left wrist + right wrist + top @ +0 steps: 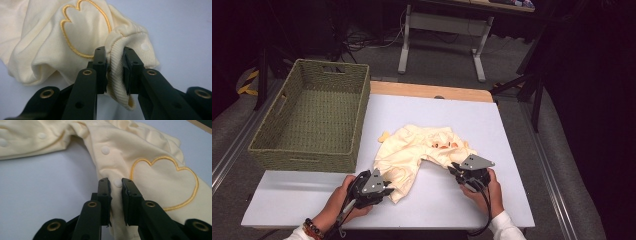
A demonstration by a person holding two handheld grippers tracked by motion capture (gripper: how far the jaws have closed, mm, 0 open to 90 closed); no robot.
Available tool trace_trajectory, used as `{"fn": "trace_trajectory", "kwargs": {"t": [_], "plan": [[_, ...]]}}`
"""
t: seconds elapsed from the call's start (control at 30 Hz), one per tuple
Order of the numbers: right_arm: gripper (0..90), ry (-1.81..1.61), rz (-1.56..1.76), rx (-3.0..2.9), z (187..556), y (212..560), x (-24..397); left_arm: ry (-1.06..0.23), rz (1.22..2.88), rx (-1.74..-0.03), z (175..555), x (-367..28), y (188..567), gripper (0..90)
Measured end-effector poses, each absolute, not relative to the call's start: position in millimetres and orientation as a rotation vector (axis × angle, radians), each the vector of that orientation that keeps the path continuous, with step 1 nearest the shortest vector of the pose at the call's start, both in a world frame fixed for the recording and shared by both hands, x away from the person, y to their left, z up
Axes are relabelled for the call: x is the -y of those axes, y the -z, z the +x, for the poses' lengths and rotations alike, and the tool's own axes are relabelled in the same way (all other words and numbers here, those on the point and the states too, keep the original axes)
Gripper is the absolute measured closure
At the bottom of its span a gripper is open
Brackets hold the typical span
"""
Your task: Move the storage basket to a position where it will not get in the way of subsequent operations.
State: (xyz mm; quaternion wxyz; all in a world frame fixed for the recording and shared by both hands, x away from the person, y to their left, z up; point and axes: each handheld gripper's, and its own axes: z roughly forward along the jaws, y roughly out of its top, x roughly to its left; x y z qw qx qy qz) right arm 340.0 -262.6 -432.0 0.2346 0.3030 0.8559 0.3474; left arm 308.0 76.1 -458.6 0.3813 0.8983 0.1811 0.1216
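**On a white tabletop, two grippers pinch a pale yellow baby garment**

At far left, an empty green woven rectangular basket (312,117) sits on the white table (492,120). Beside it, mid-table, lies the crumpled cream-yellow cotton baby garment (414,147) with orange embroidered outlines and white snaps. At its near left end, the left gripper (388,190) pinches the garment's ribbed cuff (116,67) between its black jaws. At the near right end, the right gripper (454,168) clamps a fold of fabric along the snap-lined edge, beside an embroidered heart (165,182).
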Motion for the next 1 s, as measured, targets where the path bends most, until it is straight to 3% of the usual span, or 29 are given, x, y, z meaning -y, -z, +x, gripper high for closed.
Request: {"fn": "trace_trajectory", "kwargs": {"t": [0.2,0.53,0.63,0.73,0.8,1.0], "plan": [[79.4,-1.025,0.759,-2.425,315.7,422.7,240.0,-0.302,2.257,-0.412,292.7,-76.1,449.5,75.4],[79.5,-1.158,0.769,-2.476,307.7,428.1,218.4,-0.270,2.227,-0.363,281.6,-66.2,445.1,74.3],[75.8,-1.225,0.773,-2.445,306.9,424.4,217.2,-0.284,2.210,-0.366,281.1,-66.4,442.9,71.1],[65.1,-1.279,0.768,-2.371,304.5,414.7,220.8,-0.293,2.133,-0.396,281.2,-74.3,433.1,70.3],[64.9,-1.301,0.760,-2.316,302.9,409.5,226.6,-0.318,2.112,-0.414,281.3,-79.4,427.8,69.3],[54.1,-1.174,0.917,-2.224,312.6,416.2,254.9,-0.368,2.103,-0.481,288.3,-93.9,428.2,57.2]]}}
